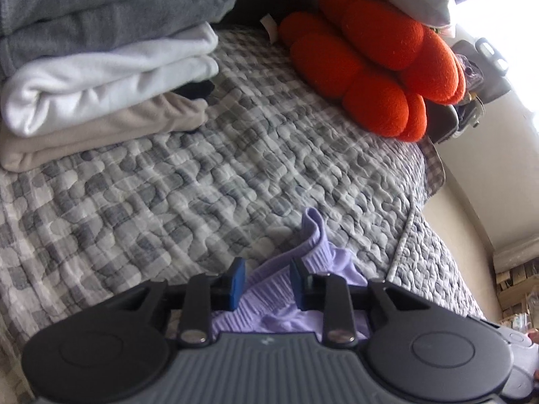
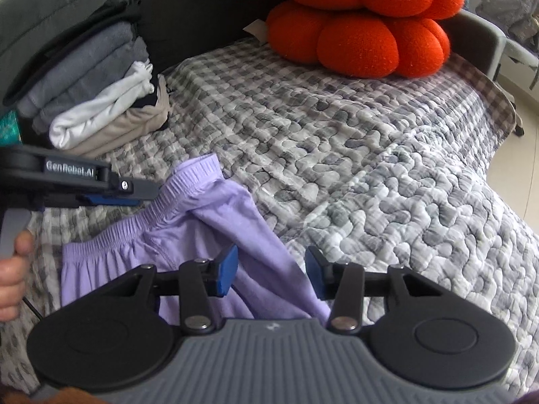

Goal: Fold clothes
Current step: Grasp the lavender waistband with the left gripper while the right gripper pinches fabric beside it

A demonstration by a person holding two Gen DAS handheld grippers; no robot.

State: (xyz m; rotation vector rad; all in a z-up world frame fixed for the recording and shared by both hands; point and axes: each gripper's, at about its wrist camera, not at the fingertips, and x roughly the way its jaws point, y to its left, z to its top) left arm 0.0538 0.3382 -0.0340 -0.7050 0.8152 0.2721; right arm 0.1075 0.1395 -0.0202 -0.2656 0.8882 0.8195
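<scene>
My left gripper (image 1: 267, 284) sits low over the gathered waistband of a pair of lilac shorts (image 2: 202, 235) on the bed, its fingers apart with the elastic lying between the blue pads and not yet pinched. My right gripper (image 2: 271, 274) hangs over the loose leg of the same garment, fingers wide apart and holding nothing. The shorts lie rumpled near the front edge of the bed, waistband bunched and one leg flopped across the other. I judge both tools are placed to take opposite ends so the cloth can be pulled flat. A hand (image 2: 13, 269) grips the left tool's handle at the left side of the right view.

A stack of folded clothes (image 2: 101, 114), grey, white and beige, rests at the bed's far left corner against a dark backrest, likely where finished pieces go. The bed wears a grey-and-white checked quilt (image 2: 370, 128) with a puckered, pebbled surface that may drag at thin fabric. An orange knot cushion (image 2: 363, 27) fills the far edge. Daylight floods in from the right beyond pale walls.
</scene>
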